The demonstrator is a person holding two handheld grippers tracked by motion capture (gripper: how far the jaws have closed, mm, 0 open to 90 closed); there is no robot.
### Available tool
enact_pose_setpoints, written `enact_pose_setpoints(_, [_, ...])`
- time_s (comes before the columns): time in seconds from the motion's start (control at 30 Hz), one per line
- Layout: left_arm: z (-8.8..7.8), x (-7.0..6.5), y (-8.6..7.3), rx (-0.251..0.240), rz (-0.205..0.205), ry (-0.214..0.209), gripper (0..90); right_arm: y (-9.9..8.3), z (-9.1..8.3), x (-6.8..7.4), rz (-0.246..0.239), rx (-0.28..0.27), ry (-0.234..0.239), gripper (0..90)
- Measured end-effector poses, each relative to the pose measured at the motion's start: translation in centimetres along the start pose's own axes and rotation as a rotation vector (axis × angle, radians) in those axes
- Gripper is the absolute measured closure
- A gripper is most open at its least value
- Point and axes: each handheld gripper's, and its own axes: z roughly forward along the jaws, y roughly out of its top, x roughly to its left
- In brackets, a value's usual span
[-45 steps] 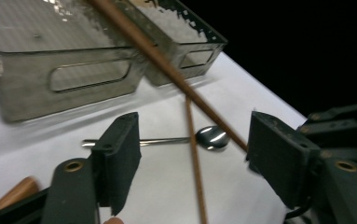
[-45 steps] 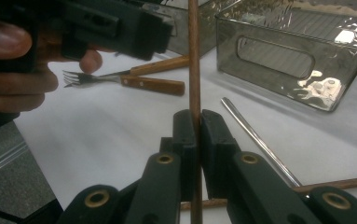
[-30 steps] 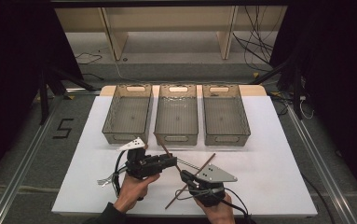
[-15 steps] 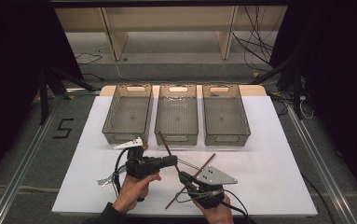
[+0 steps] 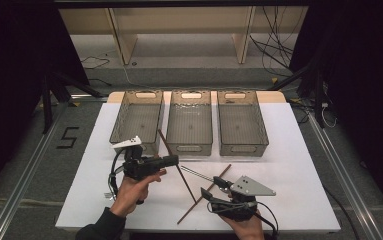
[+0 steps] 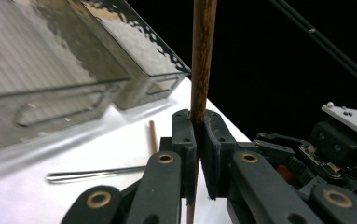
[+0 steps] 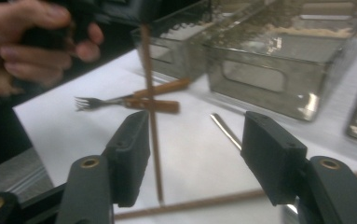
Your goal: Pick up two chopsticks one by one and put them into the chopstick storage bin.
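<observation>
Your left hand-held gripper (image 5: 171,161) is clamped on a thin brown wooden chopstick (image 5: 178,170), lifted near the counter's (image 5: 299,165) front edge. Your right hand-held gripper (image 5: 218,189) has just been opening; its jaws stand wide, nothing pressed, so the handover to the left looks done. The right gripper view shows a wooden-handled metal fork (image 7: 120,101) beyond; the left gripper view shows the pinch close up (image 6: 199,70).
</observation>
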Motion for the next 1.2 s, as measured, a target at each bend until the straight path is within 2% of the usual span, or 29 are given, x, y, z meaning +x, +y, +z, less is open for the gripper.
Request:
enact_pose_setpoints(0.07, [-0.3, 0.4, 0.7, 0.001, 0.009, 0.019, 84.6, -0.3, -0.4, -0.5, 0.002, 0.007, -0.017, 40.1])
enact_pose_setpoints(0.23, [-1.0, 1.6, 2.4, -0.013, -0.01, 0.042, 84.6, -0.7, -1.4, -1.4, -0.006, 0.007, -0.05, 36.4])
enact_pose_setpoints(0.43, [-2.4, 3.3, 5.2, -0.034, -0.022, 0.079, 84.5, -1.0, -2.3, -2.0, 0.005, 0.008, -0.066, 32.4])
enact_pose_setpoints(0.57, [-3.4, 3.8, 7.0, -0.041, -0.009, 0.109, 84.5, -1.4, -2.4, -2.2, 0.011, 0.021, -0.072, 29.3])
enact_pose_setpoints(0.83, [-4.9, 4.6, 10.1, -0.057, 0.009, 0.17, 84.5, -1.6, -2.4, -2.3, 0.011, 0.028, -0.074, 29.2])
enact_pose_setpoints(1.2, [-6.3, 7.4, 13.6, -0.08, -0.028, 0.26, 84.5, -1.6, -2.5, -2.6, 0.017, 0.023, -0.08, 27.8])
